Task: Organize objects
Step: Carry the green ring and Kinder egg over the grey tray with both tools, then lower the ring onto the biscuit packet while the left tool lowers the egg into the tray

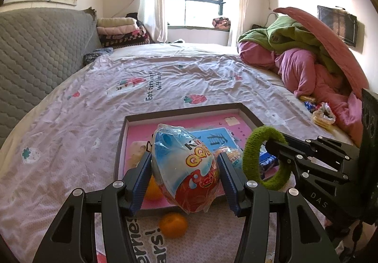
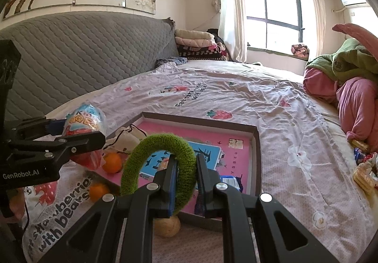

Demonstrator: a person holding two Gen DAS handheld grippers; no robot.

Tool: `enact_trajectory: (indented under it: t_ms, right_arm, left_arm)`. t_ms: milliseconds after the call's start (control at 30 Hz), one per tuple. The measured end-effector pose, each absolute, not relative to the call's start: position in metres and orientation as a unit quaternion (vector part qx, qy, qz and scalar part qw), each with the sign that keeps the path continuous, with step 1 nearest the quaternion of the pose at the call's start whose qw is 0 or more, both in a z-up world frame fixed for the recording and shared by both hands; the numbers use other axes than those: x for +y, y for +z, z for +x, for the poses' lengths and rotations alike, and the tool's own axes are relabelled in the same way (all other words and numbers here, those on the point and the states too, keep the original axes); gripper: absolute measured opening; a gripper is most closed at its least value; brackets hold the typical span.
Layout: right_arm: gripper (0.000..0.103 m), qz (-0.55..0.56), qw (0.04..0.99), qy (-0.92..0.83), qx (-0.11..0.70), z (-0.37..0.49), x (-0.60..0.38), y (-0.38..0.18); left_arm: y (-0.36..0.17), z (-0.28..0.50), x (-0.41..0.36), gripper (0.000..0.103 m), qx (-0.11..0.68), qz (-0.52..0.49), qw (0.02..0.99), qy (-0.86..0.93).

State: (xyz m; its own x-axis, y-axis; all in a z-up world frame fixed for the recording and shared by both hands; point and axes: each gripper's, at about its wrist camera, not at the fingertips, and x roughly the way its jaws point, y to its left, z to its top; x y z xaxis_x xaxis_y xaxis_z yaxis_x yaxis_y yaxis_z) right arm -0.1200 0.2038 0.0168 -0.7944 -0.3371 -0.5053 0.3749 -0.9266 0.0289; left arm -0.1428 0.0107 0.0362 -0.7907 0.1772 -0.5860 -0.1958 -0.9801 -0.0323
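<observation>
My left gripper is shut on a wrapped toy egg, blue on top and red below, held above the near left corner of a shallow box with a pink floor. The egg also shows in the right wrist view. My right gripper is shut on a fuzzy green ring, held upright over the box's near edge. The ring also shows in the left wrist view. One orange lies inside the box; another orange lies on the sheet just outside it.
The box sits on a bed with a strawberry-print sheet. It holds a blue card, a small white pouch and snack packets. A tan ball lies by its near edge. Pink and green quilts and snacks lie at right.
</observation>
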Motion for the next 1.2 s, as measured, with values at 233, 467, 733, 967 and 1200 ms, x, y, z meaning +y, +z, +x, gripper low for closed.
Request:
enact_trajectory:
  t_ms: [233, 467, 733, 967, 1200]
  right_arm:
    - [0.016, 0.256, 0.182, -0.949, 0.03, -0.122, 0.209, 0.02]
    - [0.016, 0.257, 0.169, -0.951, 0.031, -0.135, 0.216, 0.023]
    - [0.016, 0.273, 0.15, -0.95, 0.035, -0.156, 0.222, 0.013]
    - [0.016, 0.298, 0.122, -0.944, 0.064, -0.174, 0.22, -0.001]
    - [0.016, 0.327, 0.102, -0.936, 0.082, -0.183, 0.221, -0.02]
  left_arm:
    - [0.033, -0.147, 0.008, 0.057, 0.013, -0.311, 0.091, 0.946]
    - [0.026, -0.164, 0.012, 0.057, 0.023, -0.319, 0.087, 0.943]
    - [0.015, -0.186, 0.02, 0.057, 0.033, -0.334, 0.091, 0.938]
    - [0.006, -0.192, 0.029, 0.057, 0.044, -0.342, 0.099, 0.934]
    - [-0.006, -0.197, 0.036, 0.057, 0.052, -0.359, 0.106, 0.926]
